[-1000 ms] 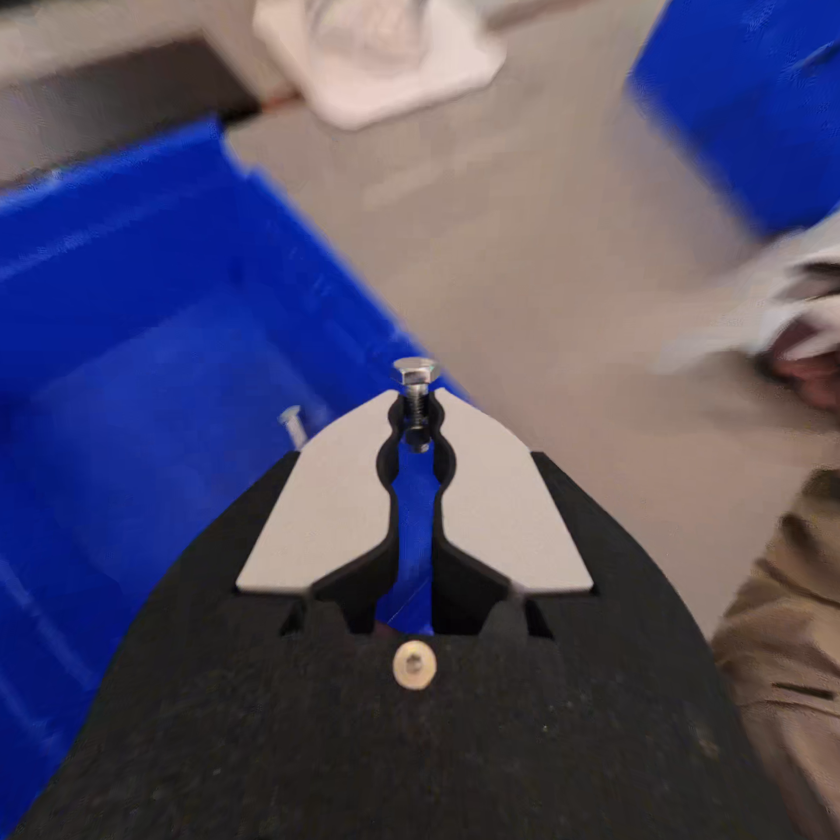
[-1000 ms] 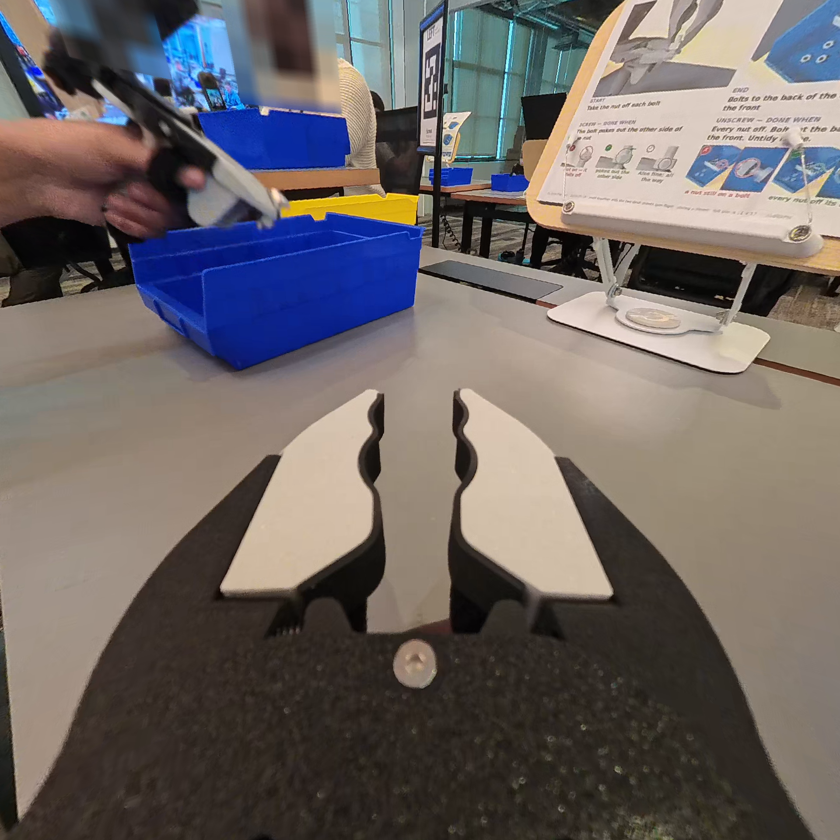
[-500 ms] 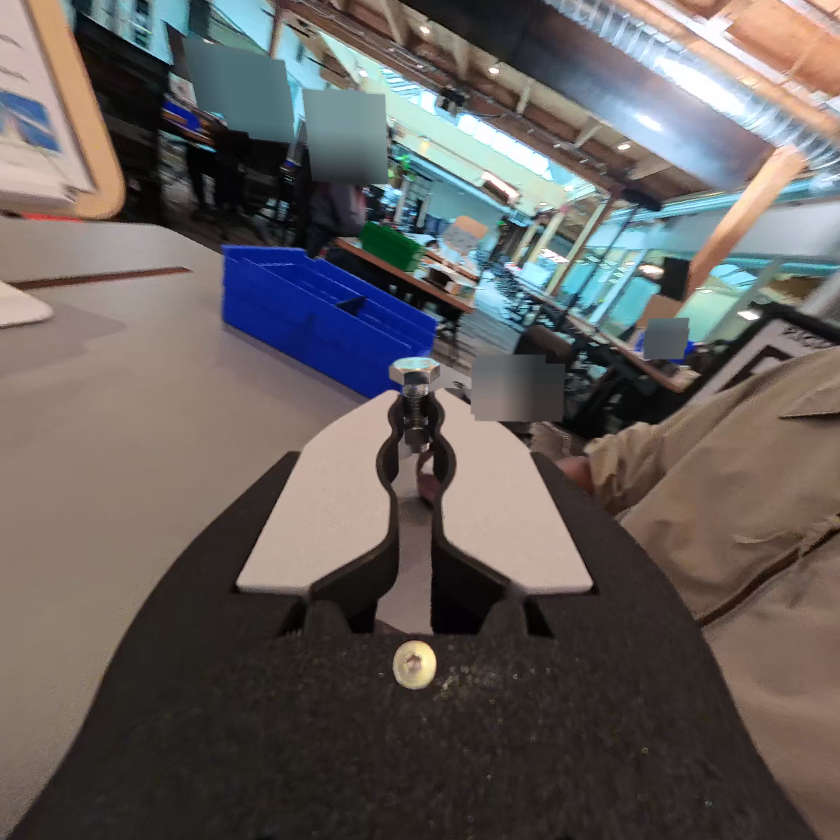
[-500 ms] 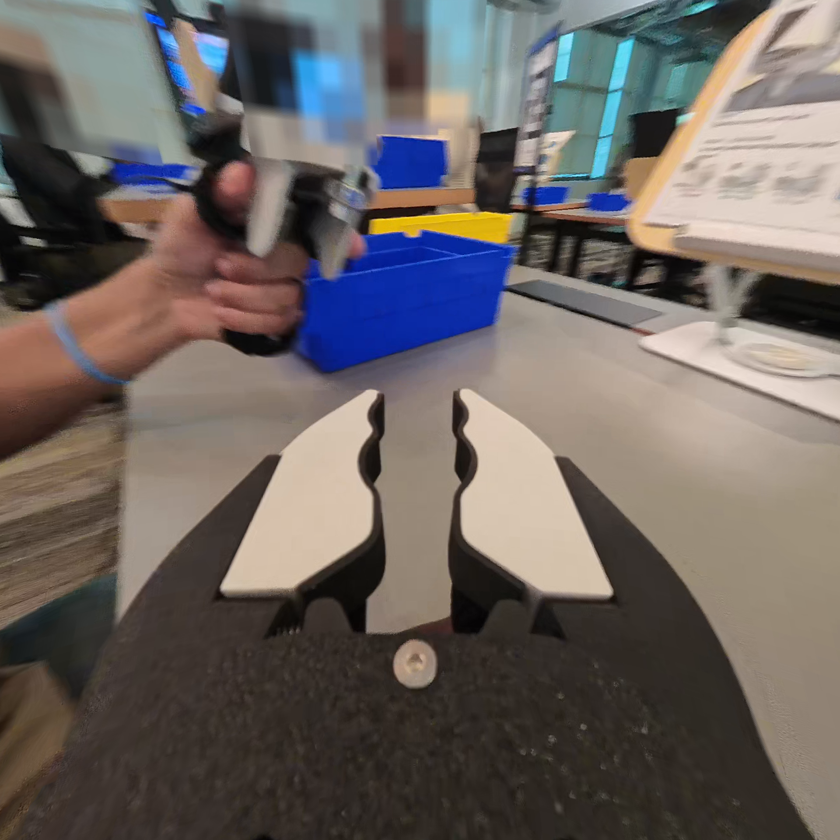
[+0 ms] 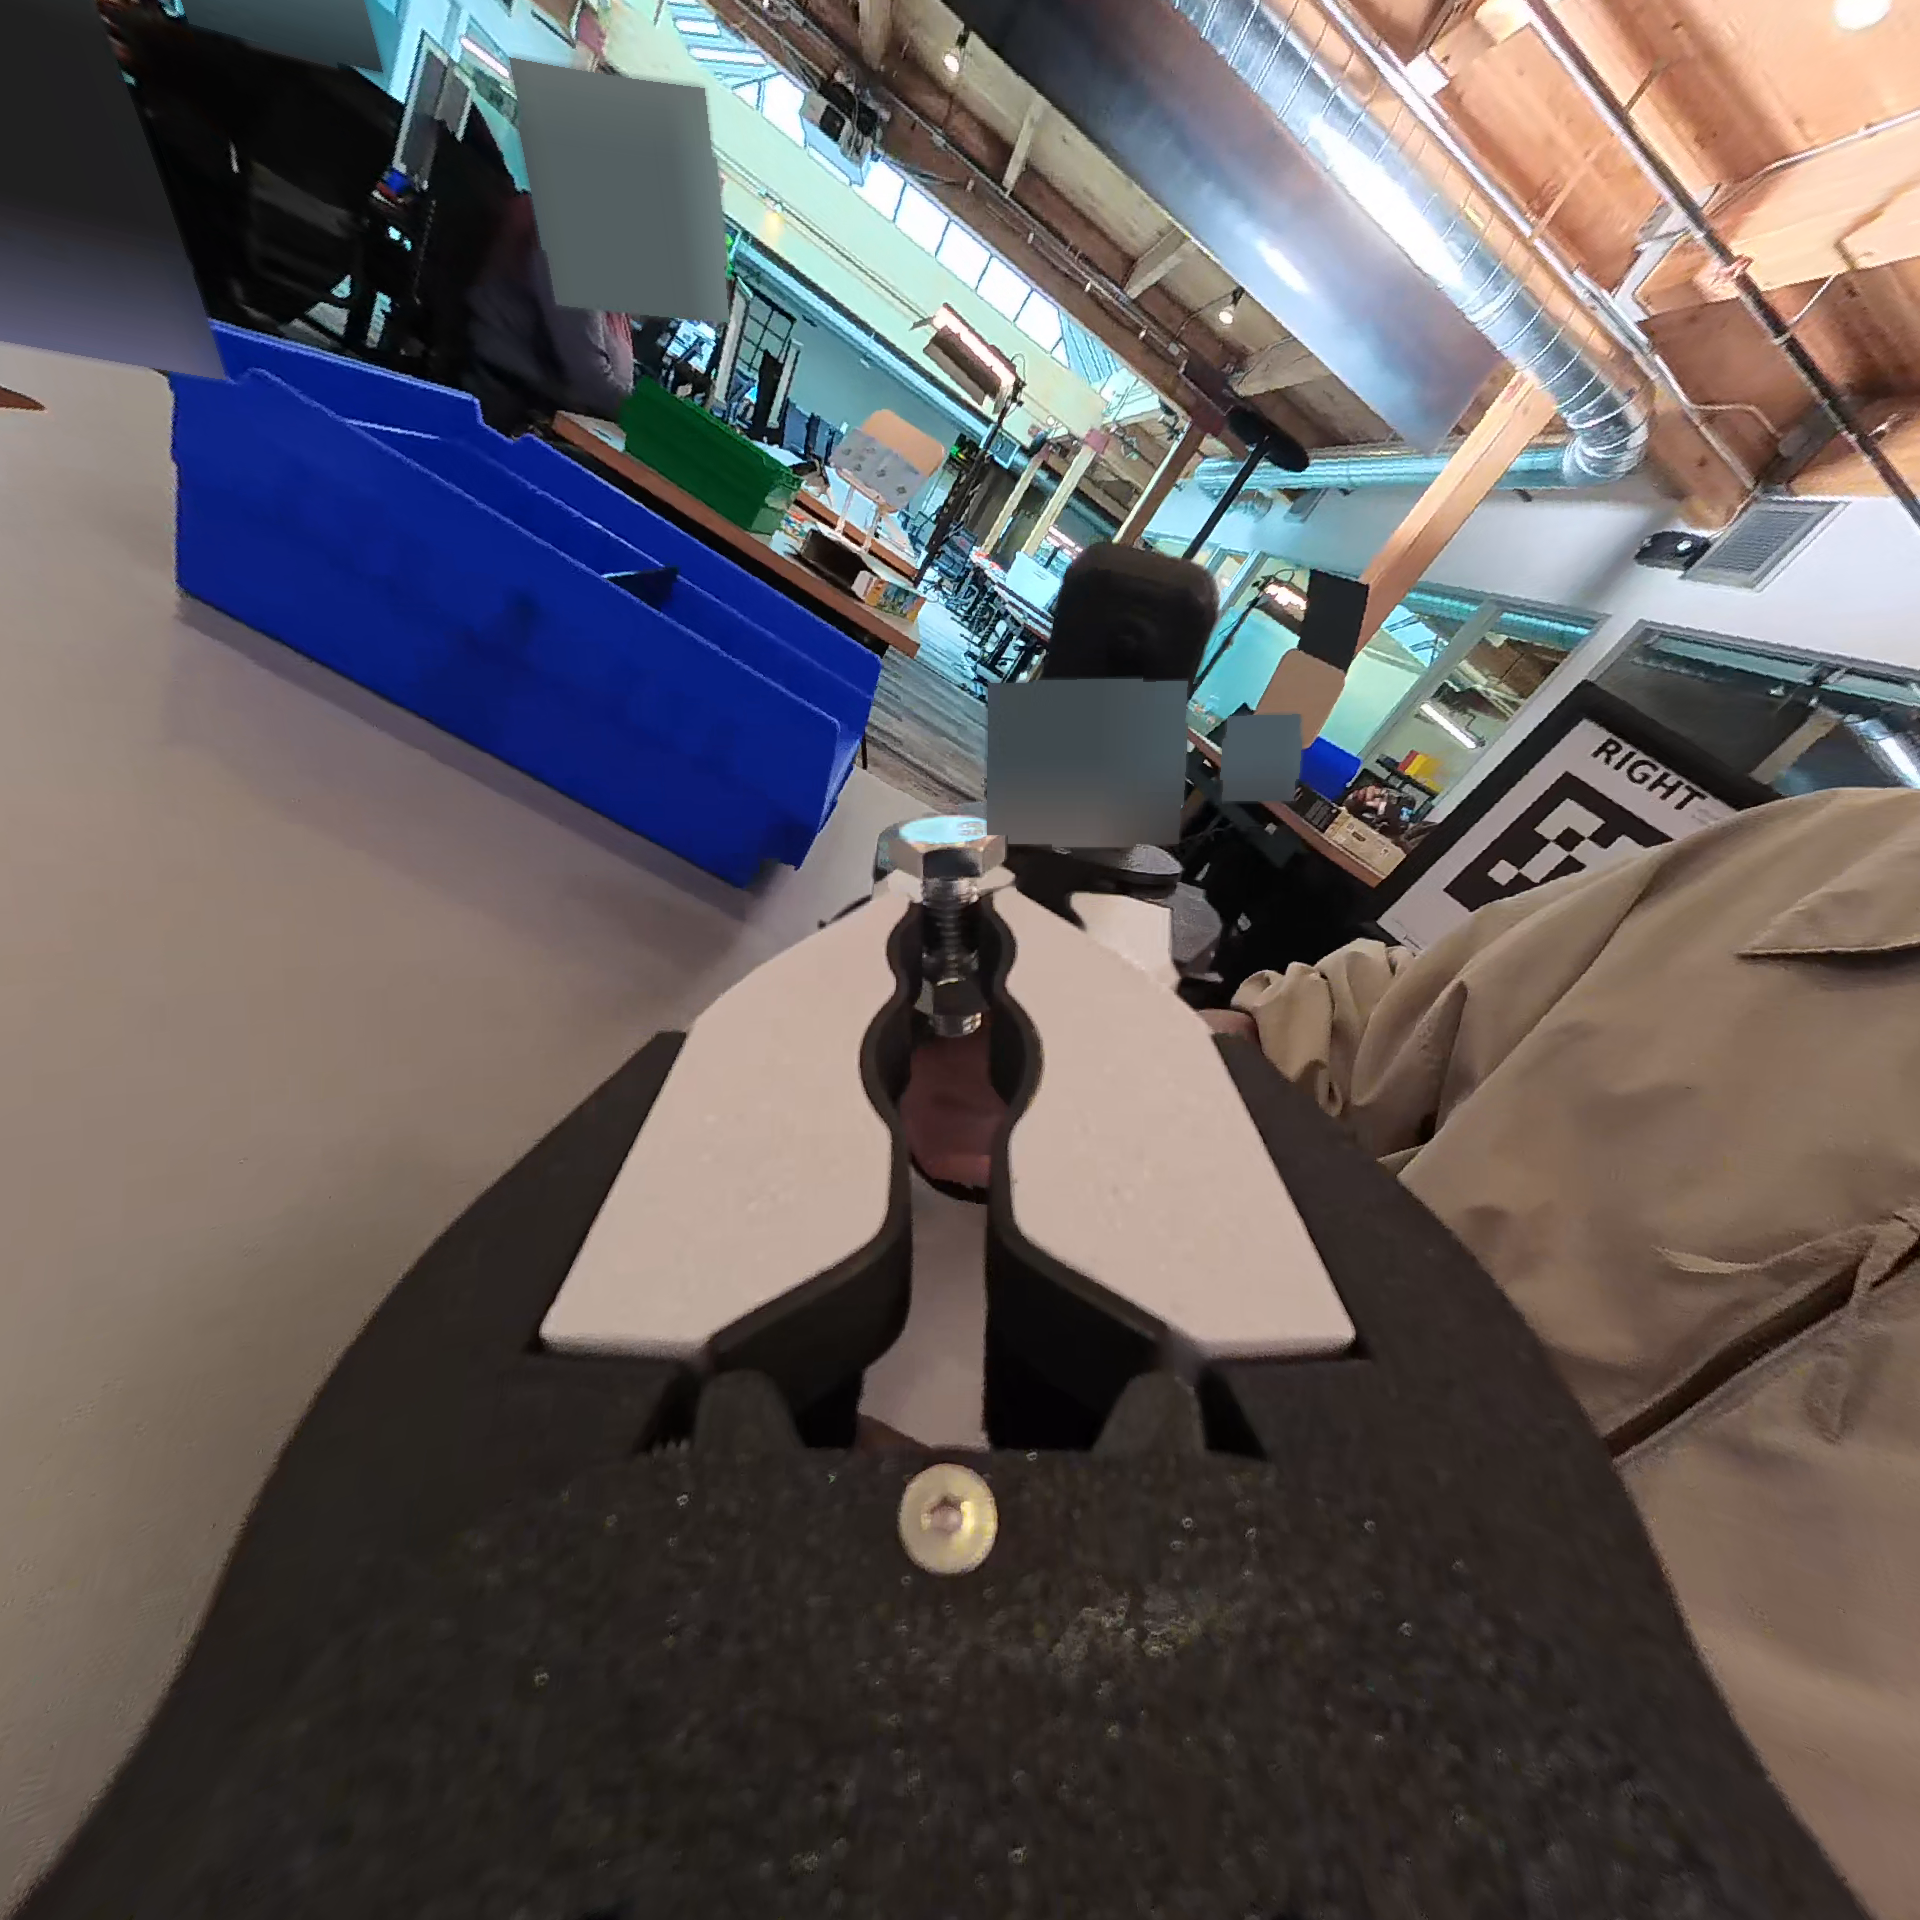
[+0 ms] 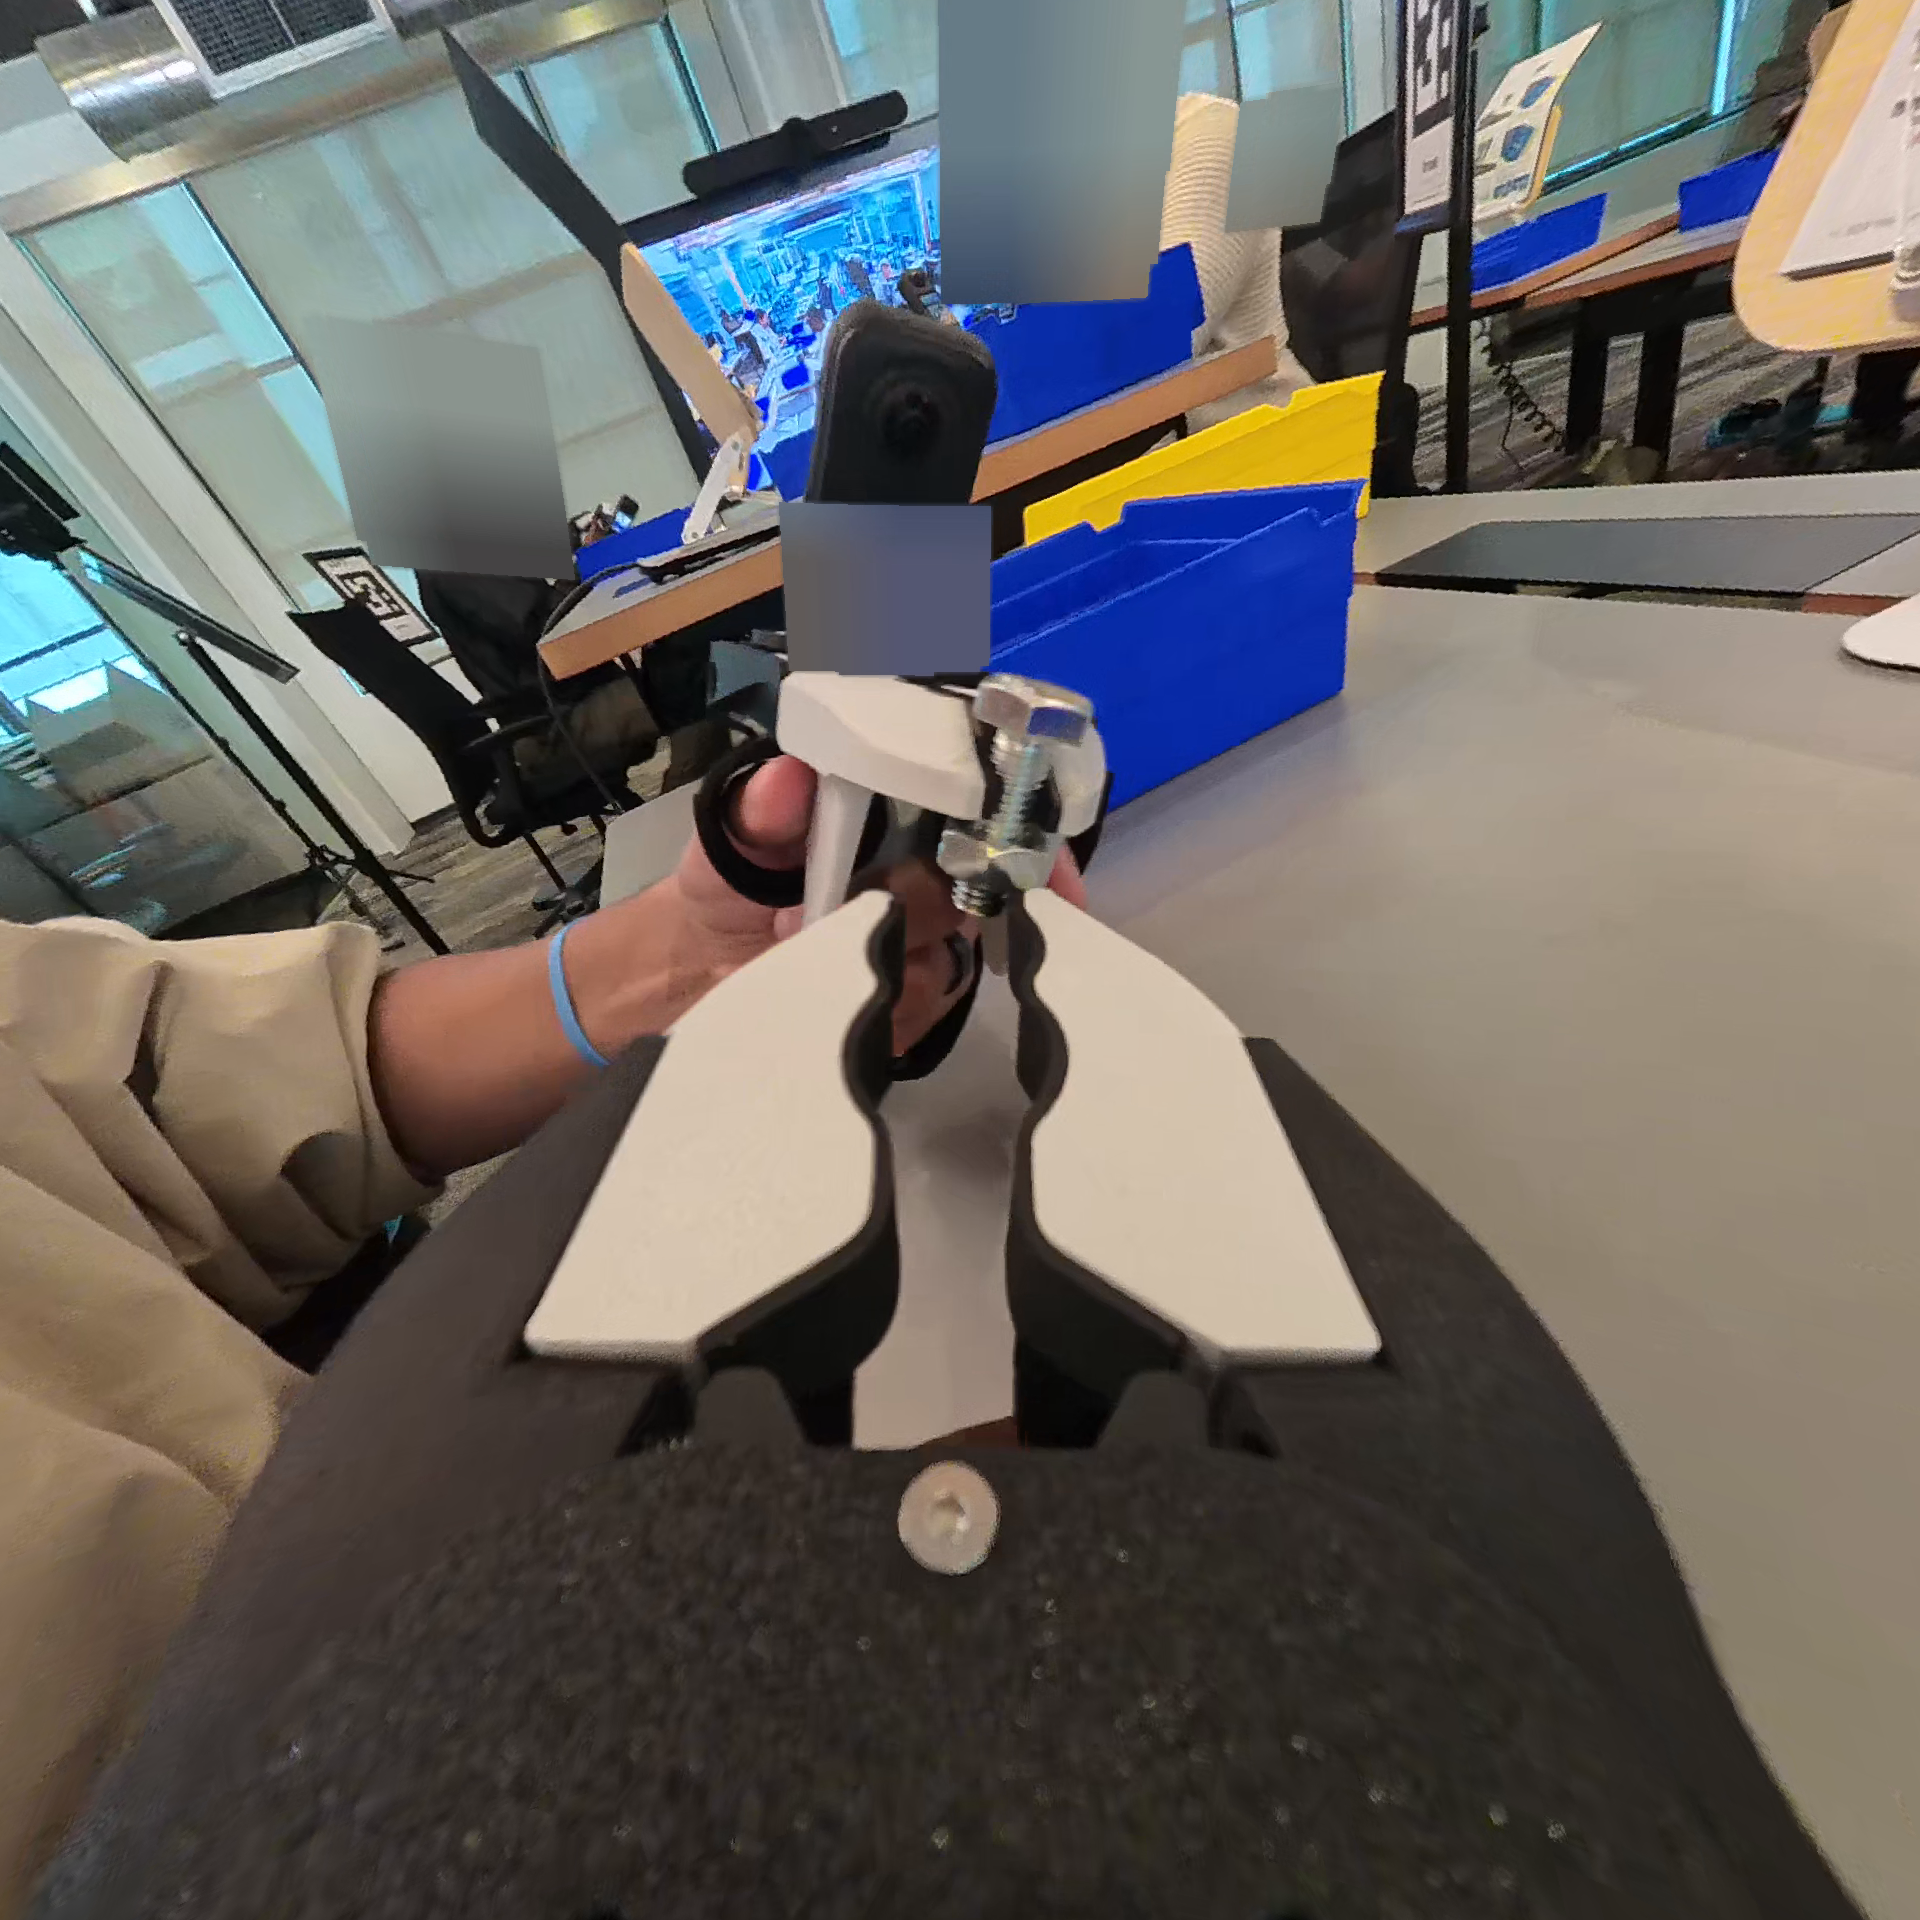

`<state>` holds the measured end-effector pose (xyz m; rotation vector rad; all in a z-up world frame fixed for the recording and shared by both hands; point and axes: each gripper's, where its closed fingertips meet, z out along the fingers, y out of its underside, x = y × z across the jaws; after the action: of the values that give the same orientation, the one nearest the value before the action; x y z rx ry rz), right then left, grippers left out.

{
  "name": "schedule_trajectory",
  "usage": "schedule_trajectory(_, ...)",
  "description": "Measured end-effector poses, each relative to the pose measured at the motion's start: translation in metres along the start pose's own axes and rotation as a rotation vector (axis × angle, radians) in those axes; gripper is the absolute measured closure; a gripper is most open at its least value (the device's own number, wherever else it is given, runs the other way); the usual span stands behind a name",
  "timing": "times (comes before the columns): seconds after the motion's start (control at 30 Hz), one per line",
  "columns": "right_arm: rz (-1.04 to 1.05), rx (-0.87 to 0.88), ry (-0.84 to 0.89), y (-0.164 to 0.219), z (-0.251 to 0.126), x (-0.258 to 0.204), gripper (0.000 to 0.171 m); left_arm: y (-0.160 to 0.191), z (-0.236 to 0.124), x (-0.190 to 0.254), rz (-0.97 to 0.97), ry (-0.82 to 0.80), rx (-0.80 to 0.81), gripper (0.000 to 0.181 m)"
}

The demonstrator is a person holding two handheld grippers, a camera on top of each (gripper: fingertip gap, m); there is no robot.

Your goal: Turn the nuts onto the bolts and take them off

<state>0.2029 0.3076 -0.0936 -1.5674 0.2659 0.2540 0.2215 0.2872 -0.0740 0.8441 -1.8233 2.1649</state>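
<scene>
A silver hex-head bolt (image 5: 945, 914) stands upright between the tips of the left gripper (image 5: 948, 940), its threaded shank clamped by the two white fingers (image 5: 769, 1122), with the head above the tips and a nut (image 5: 951, 1003) threaded on low, near the shank's end. In the right wrist view the same bolt (image 6: 1023, 769) is tilted a little, its nut (image 6: 992, 854) just beyond the tips of the right gripper (image 6: 956, 920), whose jaws stand apart with nothing between them; the nut is near them but no contact shows. A hand (image 6: 727, 914) with a blue wristband (image 6: 574, 997) holds the left gripper, beige sleeve (image 6: 156, 1101) at the near left. All this hangs above a grey table (image 6: 1507, 935). Farther back on it sits a blue bin (image 6: 1174, 644), and behind that a yellow bin (image 6: 1247, 447).
</scene>
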Motion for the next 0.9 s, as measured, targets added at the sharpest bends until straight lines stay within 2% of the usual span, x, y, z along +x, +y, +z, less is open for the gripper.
schedule_trajectory(0.2,0.057,0.017,-0.026,-0.001,-0.002,0.001,0.157,0.003,0.005,0.006,-0.015,0.03,0.022,0.172)
schedule_trajectory(0.43,-0.02,-0.059,-0.003,0.008,-0.005,0.004,0.158,0.009,0.004,0.006,-0.023,0.045,-0.016,0.171)
schedule_trajectory(0.47,-0.036,-0.074,0.004,0.009,-0.006,0.006,0.158,0.011,0.004,0.006,-0.024,0.043,-0.029,0.165)
schedule_trajectory(0.5,-0.055,-0.096,0.013,0.011,-0.007,0.007,0.159,0.012,0.004,0.007,-0.03,0.049,-0.038,0.15)
schedule_trajectory(0.63,-0.153,-0.178,0.034,0.017,-0.012,0.01,0.159,0.013,-0.001,0.008,-0.038,0.047,-0.063,0.134)
schedule_trajectory(0.73,-0.25,-0.277,0.068,0.021,-0.018,0.017,0.159,0.019,-0.007,0.0,0.022,-0.023,-0.117,0.133)
schedule_trajectory(0.9,-0.358,-0.413,0.082,0.025,-0.024,0.023,0.16,0.027,-0.019,-0.018,0.266,-0.218,-0.229,0.133)
